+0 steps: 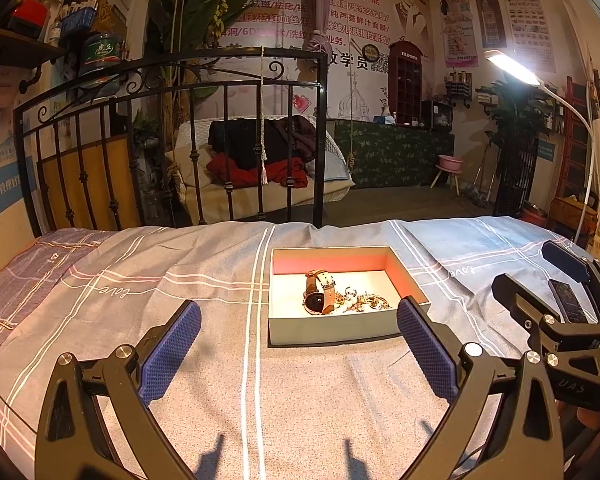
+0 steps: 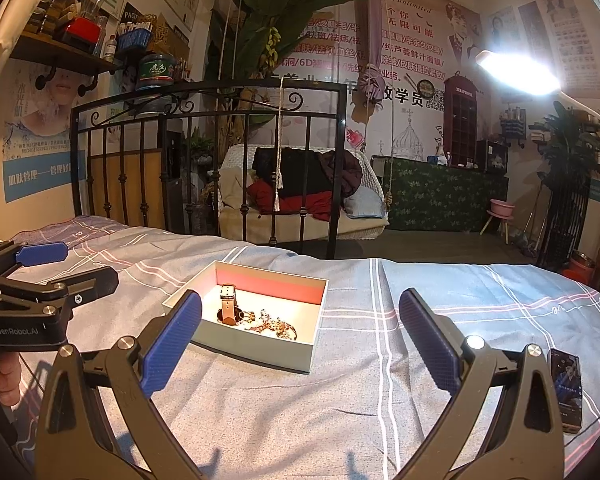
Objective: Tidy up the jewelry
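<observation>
Jewelry (image 1: 362,301) lies in a tangled gold and silver heap on the white floor of a shallow rectangular grey cardboard box with a pink inner lining (image 1: 332,334), toward the box's near right corner. Touching the heap on its left is a round dark-faced wristwatch with a tan leather strap (image 1: 318,292), its strap curled upward. In the right wrist view the same heap (image 2: 274,324) and watch (image 2: 229,306) sit in the box (image 2: 256,354), lit brightly from above.

The box rests on a bed covered by a grey and blue checked bedsheet with white and pink lines (image 1: 204,280), about midway across it. The left gripper (image 1: 299,344) hovers on the near side of the box with its blue textured pads spread wide and nothing between them; its right pad lies just in front of the box's near right corner. The right gripper (image 2: 300,344) is likewise wide apart and empty, set to the right of the box, with its left pad over the box's near left corner in its own view.

A black smartphone with a lit screen (image 2: 566,390) lies on the sheet near the right gripper. Beyond the far edge of the bed stands a black wrought-iron bed frame (image 1: 172,92), and a white gooseneck lamp (image 1: 512,66) shines at the far right.
</observation>
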Demonstrator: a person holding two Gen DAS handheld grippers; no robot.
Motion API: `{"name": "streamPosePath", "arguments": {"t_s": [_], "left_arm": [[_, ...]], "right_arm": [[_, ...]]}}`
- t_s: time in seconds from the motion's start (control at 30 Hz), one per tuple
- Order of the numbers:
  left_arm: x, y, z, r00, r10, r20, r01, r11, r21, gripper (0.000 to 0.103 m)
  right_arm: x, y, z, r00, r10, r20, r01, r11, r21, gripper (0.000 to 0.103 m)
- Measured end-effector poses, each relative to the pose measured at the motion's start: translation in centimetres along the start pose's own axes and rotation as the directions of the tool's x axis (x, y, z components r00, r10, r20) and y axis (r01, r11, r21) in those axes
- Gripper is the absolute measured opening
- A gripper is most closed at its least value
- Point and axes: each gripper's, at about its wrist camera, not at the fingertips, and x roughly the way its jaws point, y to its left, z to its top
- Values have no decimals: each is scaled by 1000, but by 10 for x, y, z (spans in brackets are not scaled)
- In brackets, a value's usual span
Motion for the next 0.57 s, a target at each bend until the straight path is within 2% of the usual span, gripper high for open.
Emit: {"name": "streamPosePath", "arguments": {"t_s": [0.57], "left_arm": [[6,-2,0,1000,-6,-23,7,1000,9,97]], "right_arm": [[-1,1,-3,1000,-5,-7,5,1000,-2,97]]}}
